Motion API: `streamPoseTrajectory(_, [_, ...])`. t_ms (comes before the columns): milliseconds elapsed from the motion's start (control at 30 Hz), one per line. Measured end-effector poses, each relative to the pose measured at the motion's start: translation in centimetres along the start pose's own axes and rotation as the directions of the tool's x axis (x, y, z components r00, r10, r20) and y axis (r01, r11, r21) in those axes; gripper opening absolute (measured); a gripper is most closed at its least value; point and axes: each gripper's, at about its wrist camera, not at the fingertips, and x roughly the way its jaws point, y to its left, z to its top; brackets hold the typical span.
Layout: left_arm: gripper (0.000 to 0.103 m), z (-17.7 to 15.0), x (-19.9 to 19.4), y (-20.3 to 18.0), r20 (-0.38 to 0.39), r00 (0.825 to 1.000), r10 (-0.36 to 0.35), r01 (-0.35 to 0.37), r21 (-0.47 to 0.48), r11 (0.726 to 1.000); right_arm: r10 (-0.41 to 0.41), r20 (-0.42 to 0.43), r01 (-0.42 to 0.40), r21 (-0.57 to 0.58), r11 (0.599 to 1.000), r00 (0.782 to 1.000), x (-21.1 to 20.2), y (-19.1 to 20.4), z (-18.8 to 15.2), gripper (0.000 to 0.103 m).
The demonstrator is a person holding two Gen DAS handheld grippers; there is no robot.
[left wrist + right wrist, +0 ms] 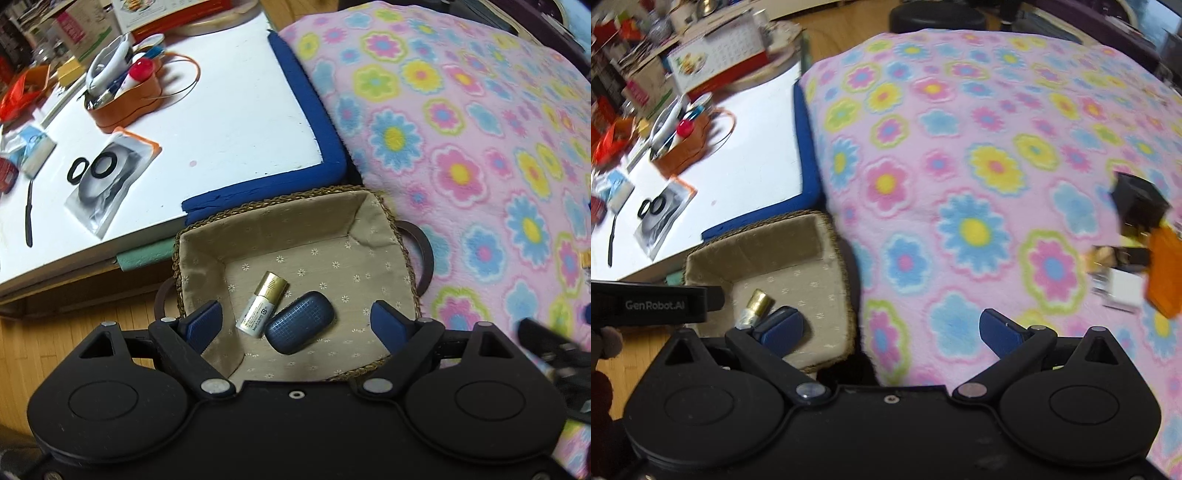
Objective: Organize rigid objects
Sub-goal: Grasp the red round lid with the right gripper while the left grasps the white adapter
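Observation:
A woven basket (280, 199) with a beige flowered lining sits on the floor between a white table and a flowered blanket. In it lie a small white bottle with a gold cap (264, 308) and a dark blue oval case (301, 326), side by side. My left gripper (295, 312) hangs open above them and holds nothing. My right gripper (889, 321) is wide open and empty, its left finger over the basket (757, 243) and its right finger over the blanket. The bottle (757, 304) shows beside that left finger. On the blanket at the right lie a black box (1137, 203), an orange object (1165, 273) and a white box (1123, 291).
The pink flowered blanket (461, 129) covers the right side. The white table (221, 110) with a blue padded edge holds an orange holder of pens (125, 99), black rings on a packet (107, 166) and a dark pen (28, 218). Wooden floor lies in front of the table.

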Motion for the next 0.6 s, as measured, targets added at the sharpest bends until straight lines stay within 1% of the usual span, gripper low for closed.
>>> streamPoseTrajectory(67, [0.084, -0.1, 0.0, -0.5, -0.001, 1.0, 0.002, -0.002, 0.023, 1.0, -0.019, 0.016, 0.018, 0.034, 0.999, 1.0, -0.8, -1.5, -0.5, 0.103])
streamPoseTrajectory(200, [0.088, -0.5, -0.4, -1.6, 0.011, 1.0, -0.026, 0.025, 0.08, 0.996, -0.04, 0.025, 0.036, 0.126, 0.991, 0.999, -2.0, -5.9, -1.5, 0.103])
streamPoseTrajectory(333, [0.089, -0.8, -0.8, -3.1, 0.019, 1.0, -0.025, 0.022, 0.141, 0.99, -0.147, 0.049, 0.132, 0.236, 0.963, 0.988, -2.3, -10.9, -2.9, 0.103])
streamPoseTrajectory(500, [0.089, -1.0, -1.2, -4.7, -0.003, 0.998, -0.069, 0.069, 0.175, 0.982, -0.237, -0.018, 0.232, 0.291, 0.928, 0.971, -1.5, -17.5, -4.0, 0.103])
streamPoseTrajectory(600, [0.089, -1.3, -1.8, -6.5, 0.013, 0.998, -0.062, 0.058, 0.212, 0.976, -0.284, -0.059, 0.287, 0.329, 0.9, 0.957, -1.4, -21.4, -4.7, 0.102])
